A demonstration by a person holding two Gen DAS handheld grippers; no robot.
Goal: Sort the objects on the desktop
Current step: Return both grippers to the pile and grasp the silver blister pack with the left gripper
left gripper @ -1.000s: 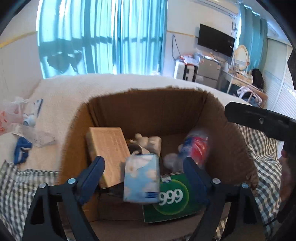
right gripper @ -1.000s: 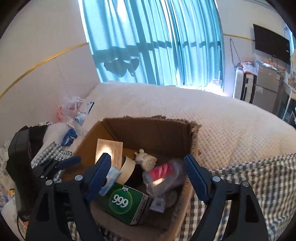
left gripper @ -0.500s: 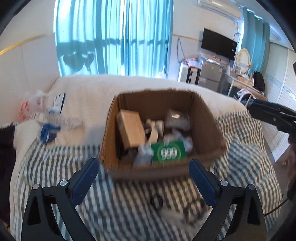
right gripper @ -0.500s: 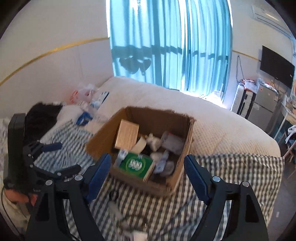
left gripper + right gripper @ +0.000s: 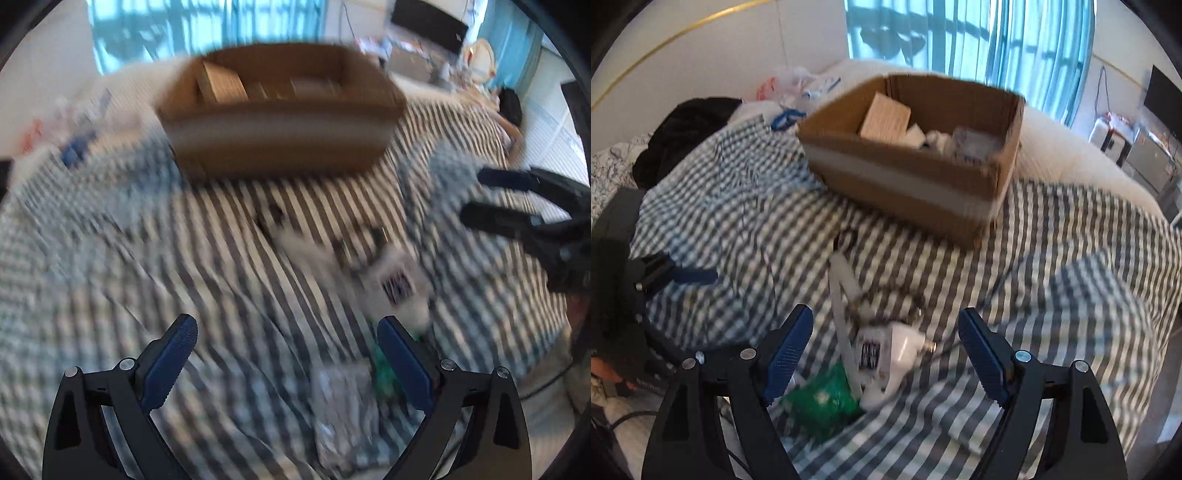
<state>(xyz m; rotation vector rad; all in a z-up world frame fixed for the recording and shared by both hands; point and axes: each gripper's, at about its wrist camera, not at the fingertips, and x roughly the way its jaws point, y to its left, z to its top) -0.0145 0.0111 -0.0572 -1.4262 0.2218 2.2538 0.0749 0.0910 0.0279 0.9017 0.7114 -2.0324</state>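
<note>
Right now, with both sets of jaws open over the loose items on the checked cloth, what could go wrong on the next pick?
1. The white plug adapter, white strip and green packet overlap, so the right gripper may grab more than one.
2. A thin cable runs beside them and could snag.
3. The left wrist view is motion-blurred, so the left gripper may misjudge its aim.

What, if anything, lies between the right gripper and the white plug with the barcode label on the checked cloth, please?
Nothing visible blocks it. The right gripper is open with the white plug lying in the gap on the checked cloth. A white strip crosses the plug's left side and a green packet touches it below.
</note>
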